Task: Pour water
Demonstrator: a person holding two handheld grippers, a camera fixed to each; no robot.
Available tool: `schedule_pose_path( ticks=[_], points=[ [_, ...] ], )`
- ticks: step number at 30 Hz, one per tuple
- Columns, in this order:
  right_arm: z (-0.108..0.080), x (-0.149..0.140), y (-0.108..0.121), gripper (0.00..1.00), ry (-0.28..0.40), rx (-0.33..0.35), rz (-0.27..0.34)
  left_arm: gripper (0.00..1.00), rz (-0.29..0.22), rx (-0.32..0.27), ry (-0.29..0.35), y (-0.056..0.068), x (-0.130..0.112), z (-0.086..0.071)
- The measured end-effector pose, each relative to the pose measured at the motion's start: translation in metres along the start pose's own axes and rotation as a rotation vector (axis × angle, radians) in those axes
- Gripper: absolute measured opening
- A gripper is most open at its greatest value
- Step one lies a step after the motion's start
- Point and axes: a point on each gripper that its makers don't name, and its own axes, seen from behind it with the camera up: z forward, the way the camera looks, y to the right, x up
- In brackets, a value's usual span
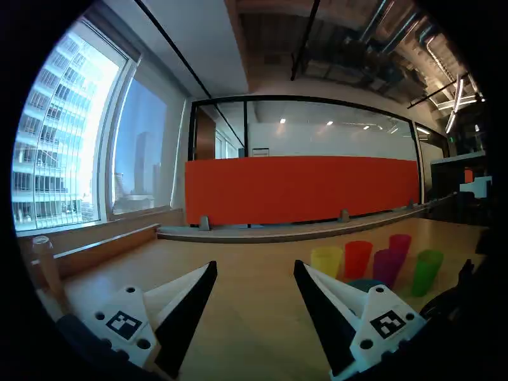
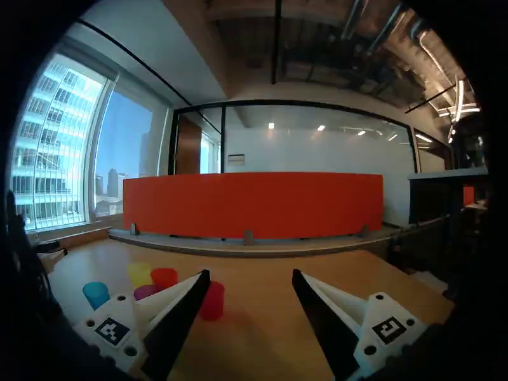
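Both views are being lit mainly by daylight from the tall window [image 1: 63,146], whose panes are being blown out almost to white. A soft sheen is being laid on the desk [image 1: 254,298], and a faint shadow is being cast beside the crimson cup [image 2: 213,300]. Straight lines are being bent toward the edges; the right side is being left dim.
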Motion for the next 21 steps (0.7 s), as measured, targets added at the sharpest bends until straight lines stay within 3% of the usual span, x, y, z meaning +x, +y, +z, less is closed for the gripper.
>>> schedule_pose_path(
  ticks=[21],
  points=[
    [-0.001, 0.003, 0.002, 1.0, -0.002, -0.013, -0.003, 0.9, -0.026, -0.003, -0.026, -0.004, -0.014, 0.001]
  ],
)
